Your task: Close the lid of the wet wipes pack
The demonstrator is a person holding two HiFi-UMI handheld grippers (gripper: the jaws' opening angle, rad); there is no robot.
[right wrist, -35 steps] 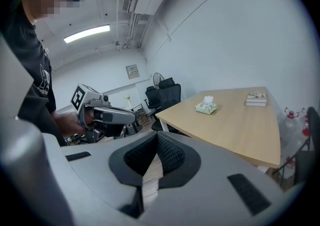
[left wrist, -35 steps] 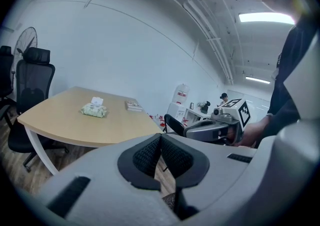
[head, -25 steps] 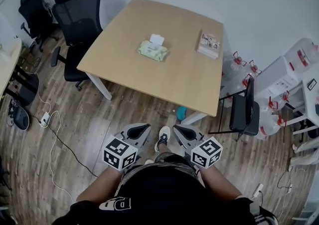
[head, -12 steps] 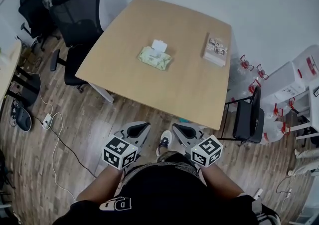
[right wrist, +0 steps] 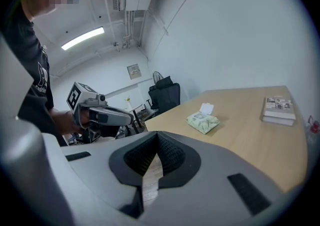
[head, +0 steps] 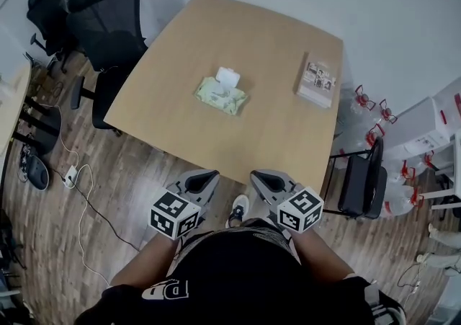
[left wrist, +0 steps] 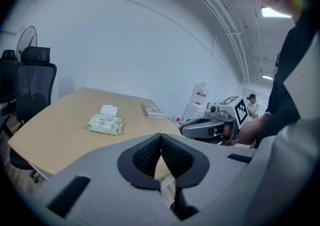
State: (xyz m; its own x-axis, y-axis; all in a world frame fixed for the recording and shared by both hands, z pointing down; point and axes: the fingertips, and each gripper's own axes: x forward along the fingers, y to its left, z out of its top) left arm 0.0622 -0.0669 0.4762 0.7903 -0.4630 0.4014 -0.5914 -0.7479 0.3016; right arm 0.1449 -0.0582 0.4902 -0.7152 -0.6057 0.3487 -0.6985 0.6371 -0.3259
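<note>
We hold the left gripper [head: 204,176] near the edge of the table [head: 274,136] with its jaws pressed together on nothing, the wet wipes pack [head: 218,96] lies mid-table, well apart, its white lid [head: 228,77] open, and the right gripper [head: 261,176] is closed and empty too.

- Head view: high up, facing steeply down, well back from the table [head: 274,129]; left gripper [head: 204,179] and right gripper [head: 261,179] low in frame.
- Left gripper view: low, off the table's near edge, facing across it to the wall; right gripper at its right.
- Right gripper view: likewise, left gripper at its left.
- All three share the tabletop, wet wipes pack [head: 221,93] and book [head: 317,84].
</note>
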